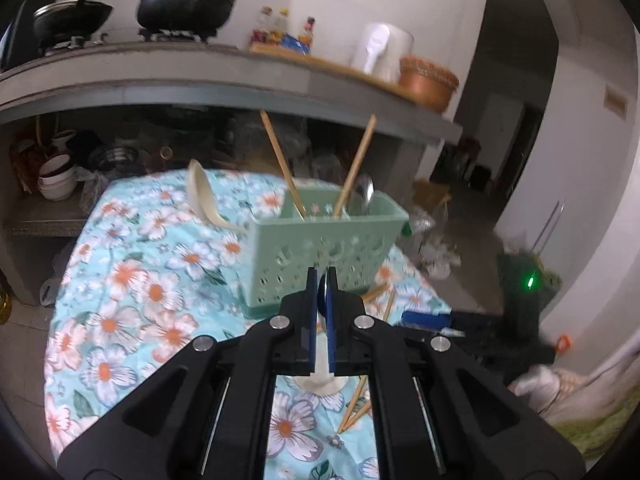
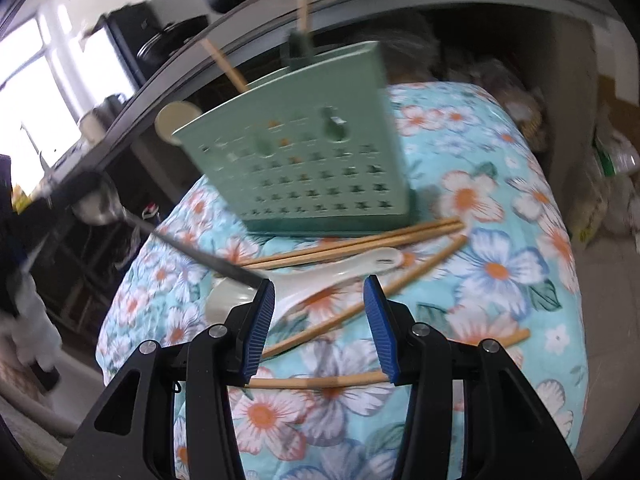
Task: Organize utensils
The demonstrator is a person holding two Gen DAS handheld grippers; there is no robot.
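Here, left hand-held gripper (image 1: 321, 280) clamped a metal spoon (image 2: 98, 204), green caddy (image 1: 320, 240) just ahead; right hand-held gripper (image 2: 320, 292) half-open, empty, above white spoon (image 2: 320, 280) and chopsticks (image 2: 360, 240).

A home kitchen: pots (image 1: 188, 0) on a stove counter (image 1: 160, 76) (bowls (image 1: 56, 178) beneath).

Grey concrete counter (image 1: 224, 76) across upper frame, white wall (image 1: 340, 4) behind, bright window (image 2: 36, 92) at left.
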